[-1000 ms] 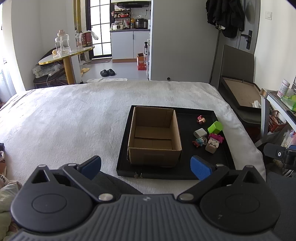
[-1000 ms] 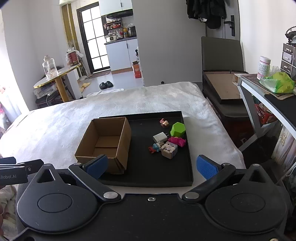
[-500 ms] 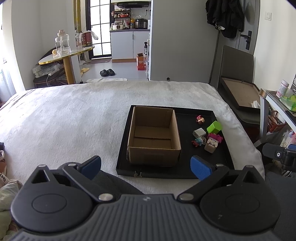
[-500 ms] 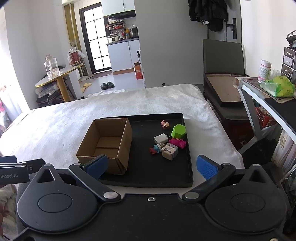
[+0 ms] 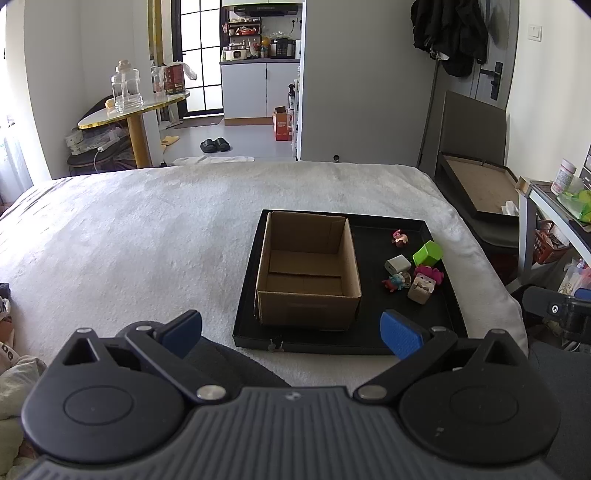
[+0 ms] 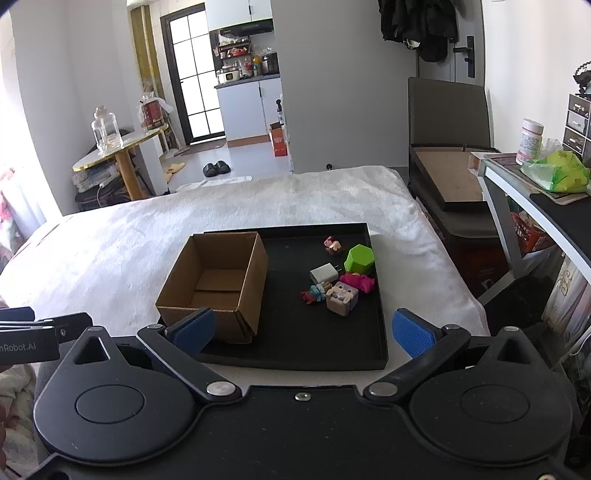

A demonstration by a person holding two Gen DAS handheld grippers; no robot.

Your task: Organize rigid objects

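Location: a home, a small apartment bedroom. A bed (image 5: 147,236) with a white cover fills the near area. At the far side, a kitchen counter (image 5: 260,61) with appliances, slippers (image 5: 215,144) on the floor, coats (image 5: 448,33) hung by the door.

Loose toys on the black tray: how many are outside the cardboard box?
6, clustered right of the box: pink figure farthest, green block, white charger, pink toy, blue-red figure, face cube nearest. Others may hide behind them.

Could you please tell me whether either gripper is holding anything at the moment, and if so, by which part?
Nothing is held: left gripper and right gripper are both open and empty.
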